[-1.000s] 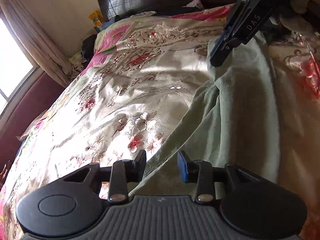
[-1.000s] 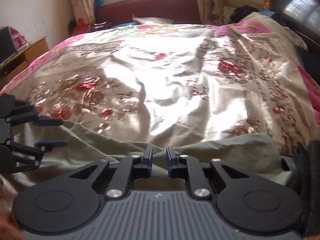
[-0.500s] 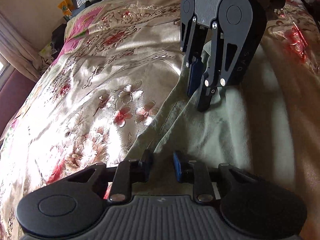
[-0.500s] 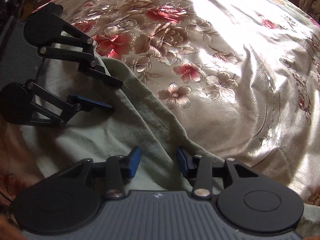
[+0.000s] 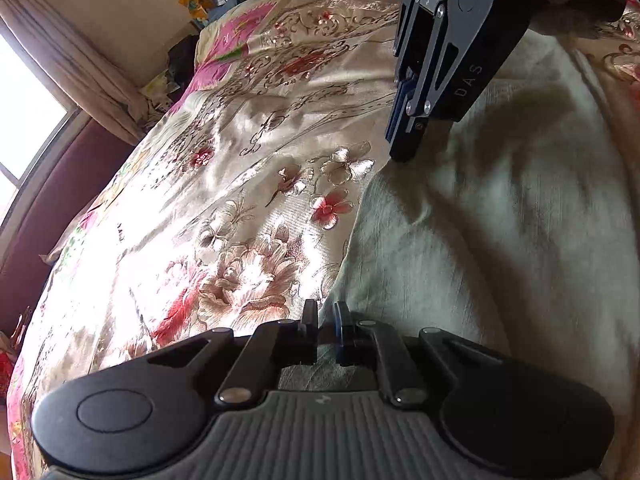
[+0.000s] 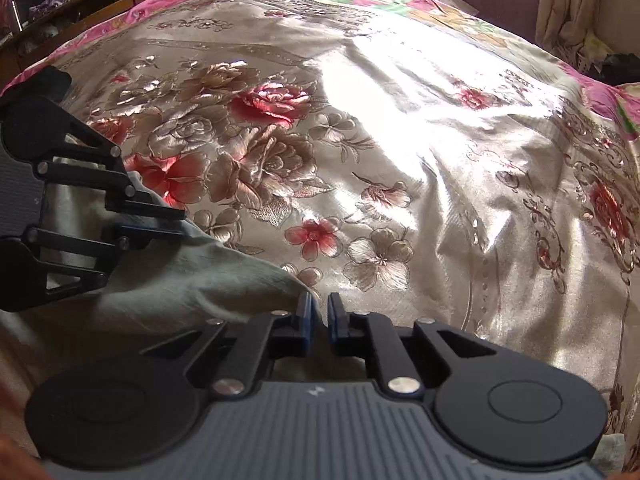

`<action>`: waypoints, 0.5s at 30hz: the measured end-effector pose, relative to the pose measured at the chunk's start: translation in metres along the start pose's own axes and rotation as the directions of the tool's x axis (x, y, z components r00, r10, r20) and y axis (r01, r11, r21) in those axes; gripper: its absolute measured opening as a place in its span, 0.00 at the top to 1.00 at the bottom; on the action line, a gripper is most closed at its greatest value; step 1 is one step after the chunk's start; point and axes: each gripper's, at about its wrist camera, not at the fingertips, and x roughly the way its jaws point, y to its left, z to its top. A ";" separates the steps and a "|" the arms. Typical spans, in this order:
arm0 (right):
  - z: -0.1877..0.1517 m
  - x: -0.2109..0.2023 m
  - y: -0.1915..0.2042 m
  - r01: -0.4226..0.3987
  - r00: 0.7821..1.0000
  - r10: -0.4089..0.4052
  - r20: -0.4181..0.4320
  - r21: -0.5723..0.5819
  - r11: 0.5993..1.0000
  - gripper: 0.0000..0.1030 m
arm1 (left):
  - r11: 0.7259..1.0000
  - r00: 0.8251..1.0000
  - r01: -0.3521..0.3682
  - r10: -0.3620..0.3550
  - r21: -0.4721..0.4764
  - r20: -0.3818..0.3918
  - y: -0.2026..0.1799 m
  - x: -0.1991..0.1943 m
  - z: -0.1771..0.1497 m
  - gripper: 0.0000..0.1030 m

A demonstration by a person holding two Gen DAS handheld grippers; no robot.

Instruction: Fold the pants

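Lying on a shiny floral satin bedspread (image 6: 400, 160), the pale green cloth pants (image 5: 500, 240) are pinched along their edge by the left gripper (image 5: 326, 316) and the right gripper (image 6: 319, 308), both clamped on fabric.

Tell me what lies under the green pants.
Under the green pants lies the floral satin bedspread, which runs out from beneath their edge. The part they cover is hidden, so whether anything else sits under them cannot be told.
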 end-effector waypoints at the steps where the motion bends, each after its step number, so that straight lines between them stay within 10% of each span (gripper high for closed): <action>1: -0.006 -0.006 -0.005 0.003 1.000 -0.003 0.015 0.036 0.999 0.85 | 1.000 1.000 -0.011 0.011 -0.003 0.002 -0.002 -0.003 -0.001 0.74; 8: -0.100 -0.090 -0.064 0.192 0.971 -0.229 0.063 0.356 0.915 0.71 | 0.993 0.990 -0.115 0.115 -0.001 0.085 -0.031 -0.038 0.000 0.65; 11: -0.149 -0.109 -0.108 0.332 0.930 -0.364 -0.050 0.540 0.773 0.71 | 0.995 0.988 -0.097 0.096 -0.002 0.123 -0.047 -0.050 0.008 0.62; 15: -0.198 -0.134 -0.144 0.248 0.927 -0.375 -0.004 0.758 0.604 0.69 | 0.999 0.991 -0.037 0.034 0.019 0.127 -0.070 -0.051 0.023 0.61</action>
